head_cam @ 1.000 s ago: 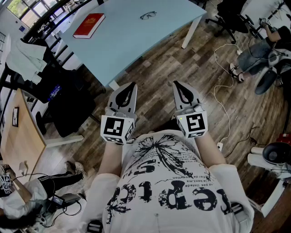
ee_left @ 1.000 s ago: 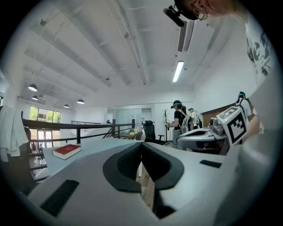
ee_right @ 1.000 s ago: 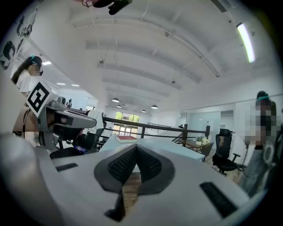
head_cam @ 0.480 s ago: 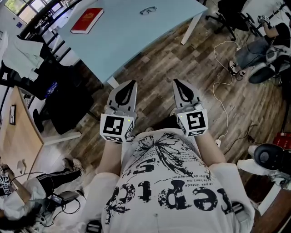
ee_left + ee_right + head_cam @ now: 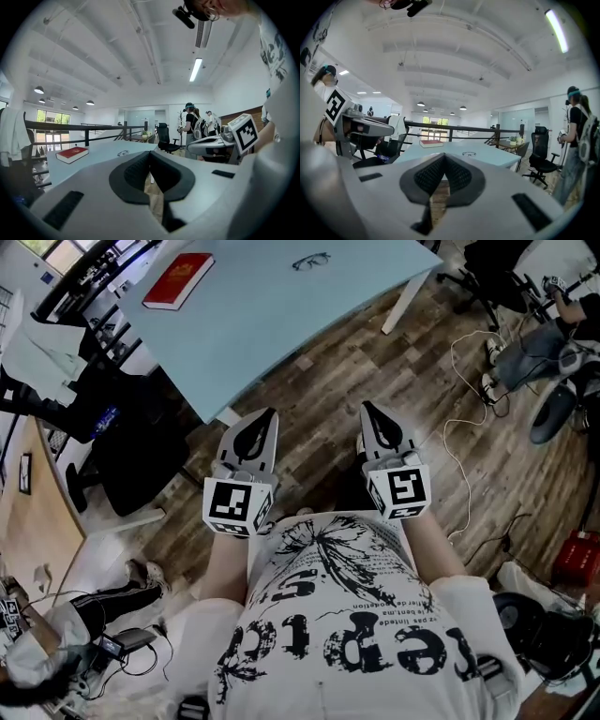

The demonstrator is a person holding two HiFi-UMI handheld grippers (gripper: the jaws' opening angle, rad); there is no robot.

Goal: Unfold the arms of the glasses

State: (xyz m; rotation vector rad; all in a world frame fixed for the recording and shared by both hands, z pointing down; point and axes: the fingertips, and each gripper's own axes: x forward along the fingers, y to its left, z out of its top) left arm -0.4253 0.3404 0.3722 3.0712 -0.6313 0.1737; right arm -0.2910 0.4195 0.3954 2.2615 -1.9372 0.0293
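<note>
The dark-framed glasses (image 5: 310, 261) lie on the far side of a light blue table (image 5: 281, 324); they show small in the left gripper view (image 5: 123, 153) and the right gripper view (image 5: 469, 153). Both grippers are held side by side in front of the person's chest, over the wooden floor and well short of the table. My left gripper (image 5: 269, 415) is shut with nothing in it, its black pads (image 5: 136, 171) meeting at the tip. My right gripper (image 5: 367, 408) is likewise shut and empty, tip (image 5: 443, 157) pointing toward the table.
A red book (image 5: 178, 281) lies on the table's far left part. A white table leg (image 5: 405, 298) stands at the right corner. A white cable (image 5: 461, 399) trails over the floor to the right. Black office chairs (image 5: 122, 446) stand left, people and chairs (image 5: 553, 343) right.
Both shut grippers have drifted a little forward and down. The table's near edge sits slightly closer to their tips, and the floor items at right have shifted in view.
</note>
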